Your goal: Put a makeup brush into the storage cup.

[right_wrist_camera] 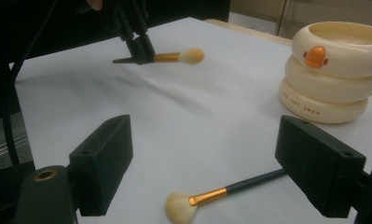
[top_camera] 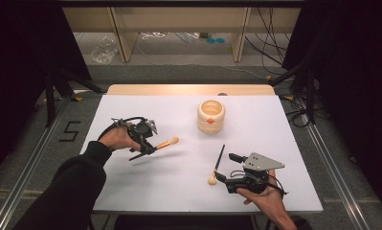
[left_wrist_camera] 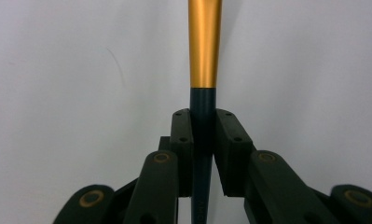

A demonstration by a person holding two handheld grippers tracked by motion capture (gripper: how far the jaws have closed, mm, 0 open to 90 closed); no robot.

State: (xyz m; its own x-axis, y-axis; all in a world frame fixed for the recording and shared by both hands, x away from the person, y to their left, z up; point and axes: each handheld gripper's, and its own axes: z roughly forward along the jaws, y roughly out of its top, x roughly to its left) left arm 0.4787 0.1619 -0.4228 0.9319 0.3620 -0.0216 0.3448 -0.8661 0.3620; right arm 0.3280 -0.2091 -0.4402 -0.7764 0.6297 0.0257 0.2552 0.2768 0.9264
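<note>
Two makeup brushes are in front of me on the white tabletop, and I am working them with a tool in each hand. My left tool is clamping the dark handle of the first brush, its jaws pressing on the handle from both sides in the left gripper view, just below the gold ferrule. In the high view that brush is sticking out to the right of the tool, its pale bristle head pointing toward the middle of the tabletop and casting a shadow beneath it, so I am holding it clear of the surface.

My right tool is standing wide open near the front right edge, gripping nothing. The second brush is lying flat on the tabletop just beside it, bristles toward me and handle pointing away; in the right gripper view it is lying between the two spread jaws, not pressed by either.

A cream, ringed holder with an orange mark is standing upright farther back, well apart from both brushes
</note>
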